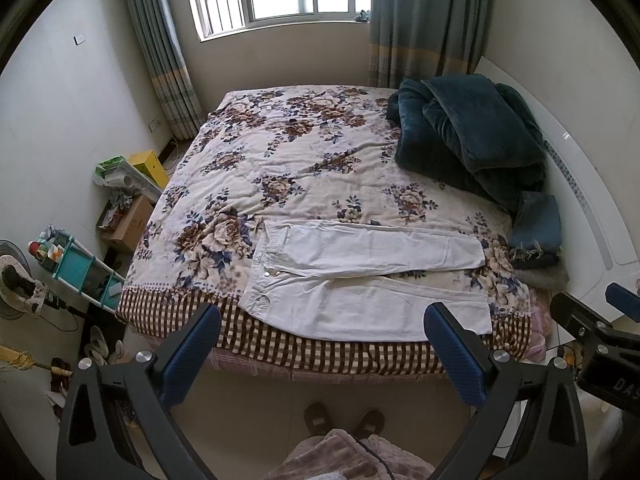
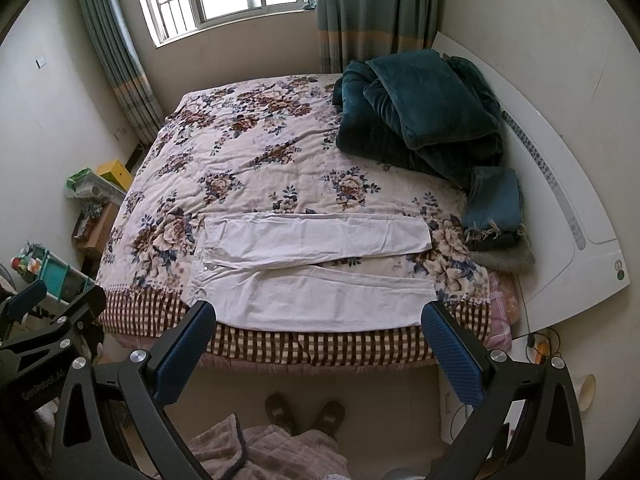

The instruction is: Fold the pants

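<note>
Bed (image 1: 280, 152): white pants (image 1: 360, 280) flat along near edge; both tools (image 1: 320, 344) (image 2: 318, 340) wide open, seemingly empty.

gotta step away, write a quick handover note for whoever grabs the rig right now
Left hand-held gripper: open, empty, held above the floor short of the bed's near edge.
Right hand-held gripper: open, empty, same height, alongside the left.
White cotton pants: spread flat on the floral quilt near the front edge, waistband to the left, both legs running right, slightly apart.
Done: pants laid out; no fold yet.
Left: every fold. Probably start by bringing one leg over the other.
</note>
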`<control>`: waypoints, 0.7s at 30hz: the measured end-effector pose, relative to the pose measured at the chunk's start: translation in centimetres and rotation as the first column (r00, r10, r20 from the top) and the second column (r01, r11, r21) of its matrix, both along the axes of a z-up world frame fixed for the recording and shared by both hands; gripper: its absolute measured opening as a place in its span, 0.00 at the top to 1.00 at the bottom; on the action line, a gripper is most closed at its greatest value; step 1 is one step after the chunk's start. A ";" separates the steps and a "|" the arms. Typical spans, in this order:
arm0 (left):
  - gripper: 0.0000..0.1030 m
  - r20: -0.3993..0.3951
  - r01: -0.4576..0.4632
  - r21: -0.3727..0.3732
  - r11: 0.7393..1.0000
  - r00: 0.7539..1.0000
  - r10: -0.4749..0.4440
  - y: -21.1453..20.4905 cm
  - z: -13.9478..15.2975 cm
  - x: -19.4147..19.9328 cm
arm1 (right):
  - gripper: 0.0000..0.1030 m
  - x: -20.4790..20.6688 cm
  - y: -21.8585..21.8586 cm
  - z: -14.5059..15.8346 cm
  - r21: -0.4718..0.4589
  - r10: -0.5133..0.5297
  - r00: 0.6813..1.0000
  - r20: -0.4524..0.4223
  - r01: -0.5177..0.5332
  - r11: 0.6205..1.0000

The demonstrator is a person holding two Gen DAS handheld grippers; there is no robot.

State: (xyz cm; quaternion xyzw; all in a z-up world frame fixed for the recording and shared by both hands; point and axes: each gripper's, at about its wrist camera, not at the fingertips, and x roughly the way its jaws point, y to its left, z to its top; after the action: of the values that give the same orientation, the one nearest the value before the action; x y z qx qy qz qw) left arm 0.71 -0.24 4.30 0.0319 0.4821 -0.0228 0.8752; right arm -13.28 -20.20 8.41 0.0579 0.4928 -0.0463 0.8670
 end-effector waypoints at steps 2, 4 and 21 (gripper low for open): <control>0.00 0.000 0.001 -0.001 1.000 1.000 -0.001 -0.1 0.2 0.3 | 0.00 -0.1 0.0 -0.1 -0.001 0.002 1.000 -0.001 -0.002 1.000; 0.00 0.003 -0.002 -0.001 1.000 1.000 0.002 0.1 -0.2 -0.4 | 0.00 0.0 0.0 -0.1 0.003 0.003 1.000 -0.002 -0.003 1.000; 0.00 -0.020 0.019 -0.012 1.000 1.000 -0.019 -1.1 -0.6 0.1 | 0.00 -1.1 0.0 -1.9 0.019 -0.017 1.000 -0.015 0.017 1.000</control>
State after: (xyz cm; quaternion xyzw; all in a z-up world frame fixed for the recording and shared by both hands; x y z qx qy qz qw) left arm 0.84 -1.38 3.69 0.0312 0.4905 -0.0343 0.8702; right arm -14.35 -20.22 6.50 0.0702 0.4990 -0.0492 0.8623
